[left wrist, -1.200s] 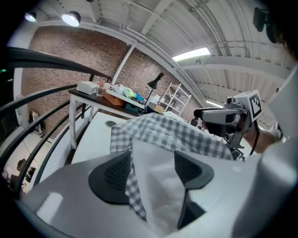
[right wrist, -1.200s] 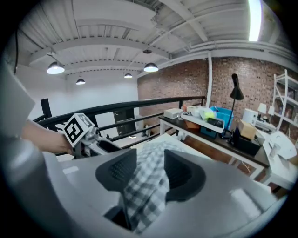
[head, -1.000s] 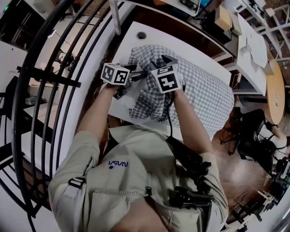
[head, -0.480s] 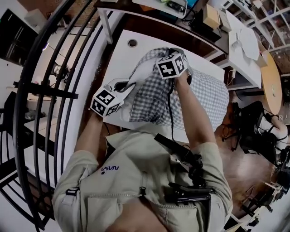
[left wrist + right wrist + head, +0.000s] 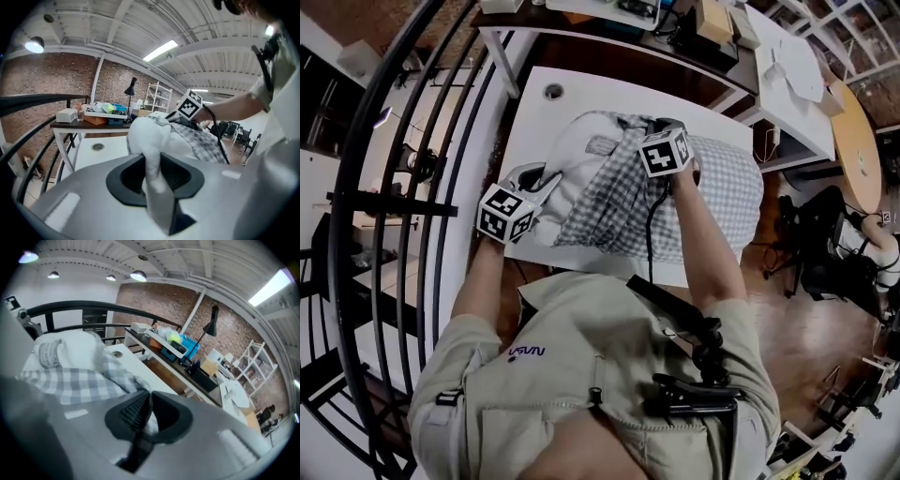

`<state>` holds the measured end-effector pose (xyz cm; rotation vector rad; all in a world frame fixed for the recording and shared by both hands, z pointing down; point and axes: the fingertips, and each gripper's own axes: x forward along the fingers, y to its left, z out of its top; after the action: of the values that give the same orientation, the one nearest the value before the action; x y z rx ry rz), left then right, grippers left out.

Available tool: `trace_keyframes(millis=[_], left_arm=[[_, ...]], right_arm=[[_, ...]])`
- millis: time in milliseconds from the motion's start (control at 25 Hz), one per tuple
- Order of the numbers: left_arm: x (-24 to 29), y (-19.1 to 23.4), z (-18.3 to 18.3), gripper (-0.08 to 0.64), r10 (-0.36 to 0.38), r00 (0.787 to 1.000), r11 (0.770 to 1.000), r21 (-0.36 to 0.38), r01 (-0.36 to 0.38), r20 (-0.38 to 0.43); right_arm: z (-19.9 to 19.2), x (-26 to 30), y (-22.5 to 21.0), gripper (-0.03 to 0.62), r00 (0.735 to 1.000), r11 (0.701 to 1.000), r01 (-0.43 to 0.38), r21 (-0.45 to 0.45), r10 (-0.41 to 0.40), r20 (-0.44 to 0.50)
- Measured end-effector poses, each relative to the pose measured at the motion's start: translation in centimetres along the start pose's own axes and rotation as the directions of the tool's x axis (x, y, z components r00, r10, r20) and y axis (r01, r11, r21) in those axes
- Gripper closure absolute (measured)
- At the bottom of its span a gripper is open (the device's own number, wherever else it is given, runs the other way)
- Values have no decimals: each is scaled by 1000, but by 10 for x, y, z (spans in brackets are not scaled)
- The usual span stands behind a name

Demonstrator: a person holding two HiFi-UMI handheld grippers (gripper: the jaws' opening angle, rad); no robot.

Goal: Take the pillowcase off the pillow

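Note:
A white pillow (image 5: 581,155) lies on the white table (image 5: 534,103), its left end bared. The checked pillowcase (image 5: 712,202) still covers the right part. My left gripper (image 5: 542,178) sits at the pillow's near left corner. In the left gripper view it (image 5: 152,161) is shut on a pinch of white pillow (image 5: 145,136); its jaws have just closed, then eased slightly, with the corner still between them. My right gripper (image 5: 661,124) is over the pillow's far side. In the right gripper view it (image 5: 147,411) is shut on checked pillowcase (image 5: 79,383) cloth, its jaws just closed there.
A black curved railing (image 5: 403,187) runs along the table's left side. A cable hole (image 5: 553,91) is in the table's far left corner. A cluttered desk (image 5: 675,19) stands behind, with a black chair (image 5: 834,262) and a round wooden table (image 5: 853,122) to the right.
Both grippers were side by side at the pillow's near end. The left drew back to the left with the pillow corner; the right carried the pillowcase edge away, baring white pillow.

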<state>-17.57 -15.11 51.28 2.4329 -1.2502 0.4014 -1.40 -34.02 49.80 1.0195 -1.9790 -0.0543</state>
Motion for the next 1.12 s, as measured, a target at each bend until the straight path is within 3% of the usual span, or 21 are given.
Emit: trace_keyframes(millis=[120,240,320,400,560,680,800,960,1120], left_arm=[[-5,5,11,399,57,998,998,34,-55,-42],[-8,5,-1,388,42,988,999,4,-42,-150],[-13,3,-20,360,12,964,1000,0,-12,-266],[-23,7,-32,354,31,941,999,31,-22,-337],[-48,11,-40,354,67,927,998,39,-56,-369],[-66,-19,-57,333,-28,926,998,-67,3,-377],[-68,-59,-96,224,-174,903,973,-208,97,-392],[-55,-75,-135,194,-235,895,945,-304,120,-379],[-45,-79,-124,383,-250,913,937,-318,144,-322]], right_arm=[[9,-15,0,551,997,999,-28,31,26,69],[15,-28,5,535,992,996,-66,59,59,114],[18,-36,10,489,986,991,-103,90,90,140],[19,-48,16,454,978,980,-139,146,113,174],[22,-102,42,449,949,942,-224,250,152,277],[13,-156,95,449,909,891,-356,281,260,327],[-16,-186,161,449,872,834,-476,280,406,274],[-61,-189,231,449,835,796,-549,254,534,131],[-87,-167,264,434,835,809,-542,227,549,35]])
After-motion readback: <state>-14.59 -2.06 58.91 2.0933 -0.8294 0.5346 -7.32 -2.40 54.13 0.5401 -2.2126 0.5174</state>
